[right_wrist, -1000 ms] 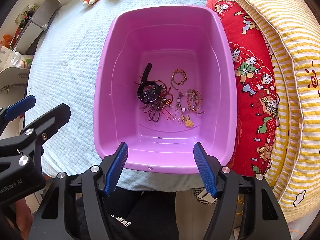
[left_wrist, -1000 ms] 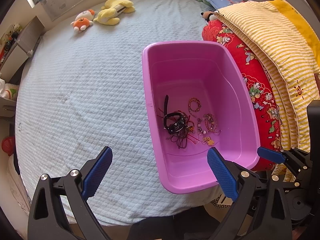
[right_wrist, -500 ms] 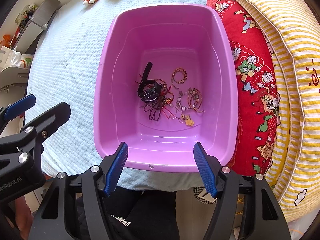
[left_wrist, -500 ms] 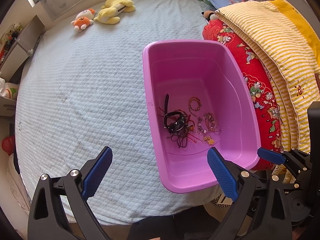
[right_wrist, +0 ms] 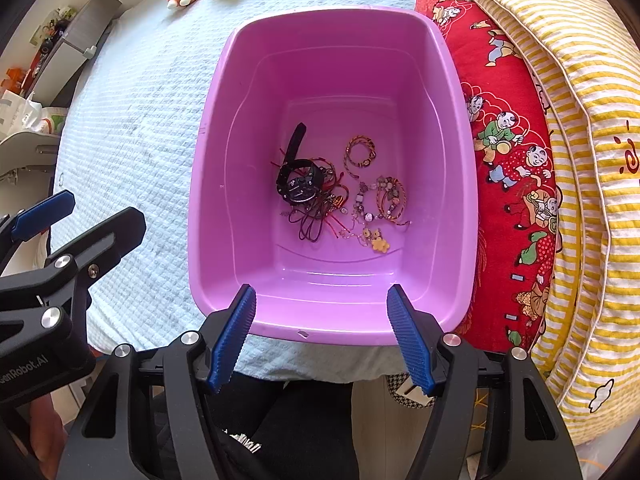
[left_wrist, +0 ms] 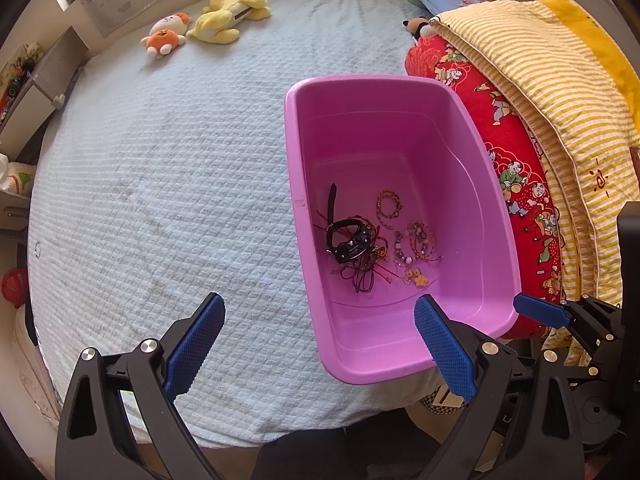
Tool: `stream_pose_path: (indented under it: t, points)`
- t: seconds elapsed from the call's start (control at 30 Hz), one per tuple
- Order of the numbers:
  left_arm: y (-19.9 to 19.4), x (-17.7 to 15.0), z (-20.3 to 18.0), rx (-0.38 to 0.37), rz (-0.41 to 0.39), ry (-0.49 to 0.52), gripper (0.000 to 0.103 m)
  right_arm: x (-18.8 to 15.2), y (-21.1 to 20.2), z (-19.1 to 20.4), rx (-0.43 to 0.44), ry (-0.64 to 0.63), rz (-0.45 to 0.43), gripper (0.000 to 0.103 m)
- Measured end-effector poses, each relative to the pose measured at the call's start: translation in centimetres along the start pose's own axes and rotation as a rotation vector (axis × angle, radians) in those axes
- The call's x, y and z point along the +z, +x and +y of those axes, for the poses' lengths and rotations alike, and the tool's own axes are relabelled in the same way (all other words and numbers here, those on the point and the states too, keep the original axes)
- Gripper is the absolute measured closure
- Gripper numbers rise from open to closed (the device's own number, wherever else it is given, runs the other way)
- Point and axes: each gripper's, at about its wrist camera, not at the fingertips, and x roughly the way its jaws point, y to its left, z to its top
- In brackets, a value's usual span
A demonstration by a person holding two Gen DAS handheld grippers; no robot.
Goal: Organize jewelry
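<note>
A pink plastic tub [left_wrist: 296, 168] [right_wrist: 208, 152] sits on the bed near its front edge. On its floor lies a tangle of jewelry: a black watch [left_wrist: 347, 240] [right_wrist: 299, 182], dark cords, a braided bracelet [left_wrist: 389, 204] [right_wrist: 361, 151], beaded bracelets [left_wrist: 420, 240] [right_wrist: 390, 199] and a yellow charm [right_wrist: 380, 244]. My left gripper [left_wrist: 320, 336] hangs open above the tub's near left corner. My right gripper [right_wrist: 322, 332] hangs open above the tub's near rim. Nothing is between either pair of fingers.
A pale blue quilted bedspread [left_wrist: 160, 168] stretches left of the tub. A red printed cushion [left_wrist: 516, 168] and a yellow striped blanket [left_wrist: 560, 80] press against the tub's right side. Plush toys [left_wrist: 200, 28] lie at the far edge. A grey shelf [right_wrist: 76, 48] stands left.
</note>
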Motion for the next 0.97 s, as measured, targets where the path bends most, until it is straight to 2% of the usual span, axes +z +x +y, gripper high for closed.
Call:
stream_pose_path:
  t: [0.53,0.97]
  points:
    - [-0.45,-0.05,-0.30,-0.001,-0.024,0.031,0.009,-0.02,0.08,-0.01,0.001,-0.001,0.002,0.038]
    - [-0.19,-0.16,0.17,-0.018,0.001,0.015,0.009,-0.10,0.10,0.02,0.001,0.000,0.001,0.038]
